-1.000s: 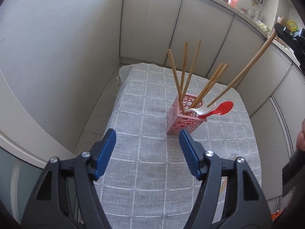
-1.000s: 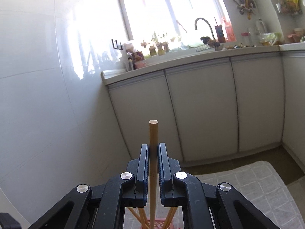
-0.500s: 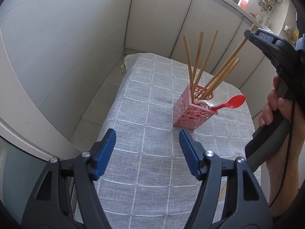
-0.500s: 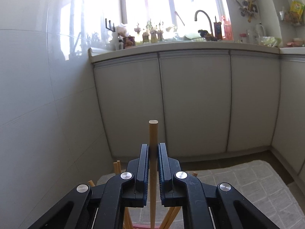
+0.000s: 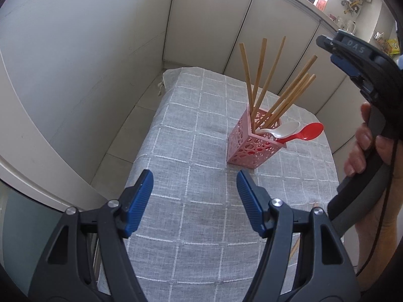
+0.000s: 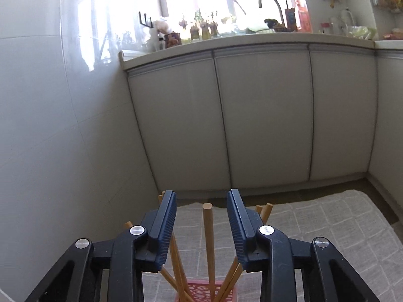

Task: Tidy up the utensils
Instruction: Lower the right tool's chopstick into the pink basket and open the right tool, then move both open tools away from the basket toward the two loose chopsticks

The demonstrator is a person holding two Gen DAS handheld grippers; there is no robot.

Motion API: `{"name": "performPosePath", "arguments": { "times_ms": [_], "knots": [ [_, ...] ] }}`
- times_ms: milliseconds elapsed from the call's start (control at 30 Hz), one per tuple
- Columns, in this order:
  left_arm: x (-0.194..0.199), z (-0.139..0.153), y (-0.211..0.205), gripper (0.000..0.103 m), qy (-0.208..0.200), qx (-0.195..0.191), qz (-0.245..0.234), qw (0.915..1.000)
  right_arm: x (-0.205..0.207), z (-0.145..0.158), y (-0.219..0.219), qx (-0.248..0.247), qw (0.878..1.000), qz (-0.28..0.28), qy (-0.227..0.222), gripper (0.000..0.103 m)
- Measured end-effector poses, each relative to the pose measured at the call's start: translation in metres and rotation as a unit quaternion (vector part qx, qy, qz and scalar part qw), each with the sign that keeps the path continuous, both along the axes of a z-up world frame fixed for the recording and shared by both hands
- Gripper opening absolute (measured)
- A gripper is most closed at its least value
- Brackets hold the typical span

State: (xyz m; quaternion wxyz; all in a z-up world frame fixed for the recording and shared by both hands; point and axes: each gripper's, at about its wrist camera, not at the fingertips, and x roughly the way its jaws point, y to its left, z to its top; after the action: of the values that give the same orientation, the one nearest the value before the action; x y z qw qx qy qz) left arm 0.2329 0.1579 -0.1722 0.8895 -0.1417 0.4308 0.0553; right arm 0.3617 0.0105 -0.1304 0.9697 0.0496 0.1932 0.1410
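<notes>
A pink perforated utensil holder [image 5: 248, 146] stands on the grey checked tablecloth [image 5: 201, 196]. It holds several wooden chopsticks [image 5: 262, 80], a white spoon [image 5: 282, 129] and a red spoon [image 5: 306, 133]. My left gripper [image 5: 194, 201] is open and empty, low over the cloth in front of the holder. My right gripper [image 6: 201, 216] is open above the holder [image 6: 201, 293]; a chopstick [image 6: 208, 239] stands free between its fingers, resting in the holder. The right gripper also shows in the left wrist view [image 5: 352, 58], held by a hand.
Another chopstick [image 5: 294, 249] lies on the cloth near the right edge, partly hidden behind my left gripper. White cabinet doors [image 6: 264, 120] and a tiled wall [image 5: 75, 63] surround the small table. A counter with a sink tap [image 6: 272, 2] is behind.
My right gripper has opened and let go of the chopstick, which now stands in the holder. The right gripper lowered toward the holder. The left gripper stayed open.
</notes>
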Motion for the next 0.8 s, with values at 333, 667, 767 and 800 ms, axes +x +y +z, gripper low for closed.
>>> {"name": "performPosePath", "arguments": {
  "times_ms": [333,667,767,800],
  "knots": [
    [-0.025,0.011,-0.019,0.079,-0.002,0.024,-0.012,0.9996,-0.057,0.033,-0.076,0.009,0.998,-0.027,0.047,0.063],
    [-0.059,-0.001,-0.056,0.084,0.014,0.030,-0.049,0.9983,-0.132,0.020,-0.162,0.002,0.991,-0.054,0.119,0.081],
    [-0.060,-0.010,-0.071,0.084,0.031,0.037,-0.075,0.9960,-0.153,0.013,-0.180,-0.008,0.989,-0.059,0.133,0.083],
    [-0.061,-0.013,-0.075,0.084,0.036,0.041,-0.083,0.9950,-0.159,0.010,-0.186,-0.011,0.989,-0.060,0.138,0.084]
  ]
}}
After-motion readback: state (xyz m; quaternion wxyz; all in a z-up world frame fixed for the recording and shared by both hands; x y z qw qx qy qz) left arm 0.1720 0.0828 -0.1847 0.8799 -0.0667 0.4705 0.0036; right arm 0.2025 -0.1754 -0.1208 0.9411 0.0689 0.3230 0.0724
